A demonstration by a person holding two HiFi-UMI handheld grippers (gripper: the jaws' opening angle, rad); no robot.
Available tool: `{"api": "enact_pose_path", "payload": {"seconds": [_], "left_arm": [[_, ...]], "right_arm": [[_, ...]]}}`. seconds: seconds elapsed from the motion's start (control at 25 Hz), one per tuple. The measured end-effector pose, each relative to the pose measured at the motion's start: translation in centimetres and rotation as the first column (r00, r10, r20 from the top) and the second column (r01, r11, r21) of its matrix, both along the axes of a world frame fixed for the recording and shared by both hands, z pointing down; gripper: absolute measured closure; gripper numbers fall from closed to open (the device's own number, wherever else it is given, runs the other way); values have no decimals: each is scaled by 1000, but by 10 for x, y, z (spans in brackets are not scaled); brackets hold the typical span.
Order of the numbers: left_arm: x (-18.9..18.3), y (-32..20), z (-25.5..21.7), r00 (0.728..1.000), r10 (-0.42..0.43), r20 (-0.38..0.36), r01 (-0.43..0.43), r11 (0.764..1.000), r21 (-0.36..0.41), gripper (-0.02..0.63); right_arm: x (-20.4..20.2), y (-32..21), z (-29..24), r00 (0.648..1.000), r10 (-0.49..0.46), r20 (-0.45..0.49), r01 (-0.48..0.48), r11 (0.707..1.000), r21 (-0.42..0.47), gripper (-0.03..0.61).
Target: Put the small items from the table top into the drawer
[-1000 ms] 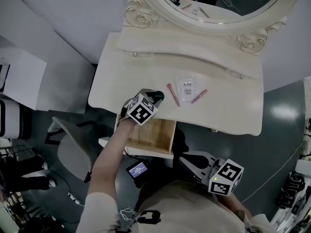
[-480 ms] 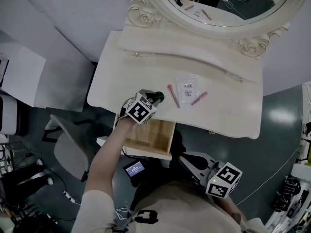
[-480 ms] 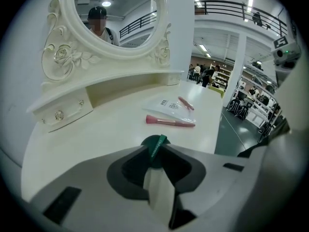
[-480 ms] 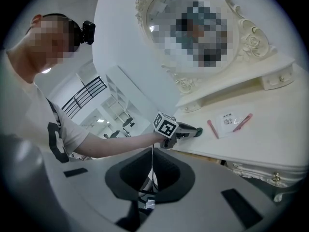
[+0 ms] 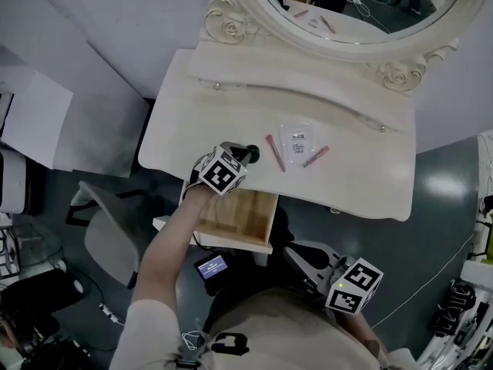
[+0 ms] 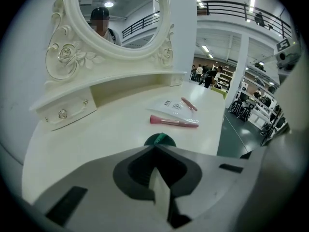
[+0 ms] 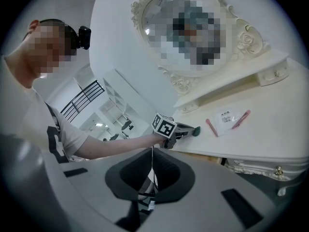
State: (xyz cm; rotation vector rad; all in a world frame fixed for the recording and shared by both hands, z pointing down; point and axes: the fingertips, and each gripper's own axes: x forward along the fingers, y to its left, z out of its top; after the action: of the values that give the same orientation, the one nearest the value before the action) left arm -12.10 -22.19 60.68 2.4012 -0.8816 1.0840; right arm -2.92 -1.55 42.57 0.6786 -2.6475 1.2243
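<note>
Tabletop (image 5: 362,176) edge: just clamped left gripper (image 5: 243,154) on green item (image 6: 160,139); holding right gripper (image 7: 152,152) shut, empty. Looks ready for drawer (image 5: 235,210); leaves pink sticks (image 5: 274,151), packet (image 5: 297,139).

Table top (image 5: 192,114) is showing smooth cream paint with faint sheen. Open drawer (image 5: 231,216) is showing bare pale wood, matt. Mirror frame (image 5: 227,23) is looking carved, glossy cream. Packet (image 5: 297,137) is reading as clear shiny plastic. Pink sticks (image 5: 274,152) are looking smooth, plastic-like. Green round piece (image 5: 253,154) is looking dull. Floor (image 5: 447,183) is shining dark.
</note>
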Motion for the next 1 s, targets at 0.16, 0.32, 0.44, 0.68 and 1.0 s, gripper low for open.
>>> {"api": "enact_pose_path", "payload": {"seconds": [0.16,0.32,0.44,0.68,1.0], "left_arm": [[0,1,-1,1000,-19,-22,19,1000,-3,557],[-2,0,-8,998,-46,-40,46,999,5,557],[-2,0,-16,998,-45,-54,47,999,22,557],[-10,3,-21,997,-55,-46,56,998,40,557],[-28,15,-23,997,-73,-20,74,996,44,557]], "right_arm": [[-2,0,0,1000,-1,-6,1,1000,5,549],[-2,1,-1,1000,-2,-12,2,1000,14,549],[-2,1,-2,1000,4,-11,-4,1000,13,551],[-6,6,-2,1000,-12,-26,12,1000,24,549],[-12,10,-3,1000,-17,-15,17,1000,20,549]]}}
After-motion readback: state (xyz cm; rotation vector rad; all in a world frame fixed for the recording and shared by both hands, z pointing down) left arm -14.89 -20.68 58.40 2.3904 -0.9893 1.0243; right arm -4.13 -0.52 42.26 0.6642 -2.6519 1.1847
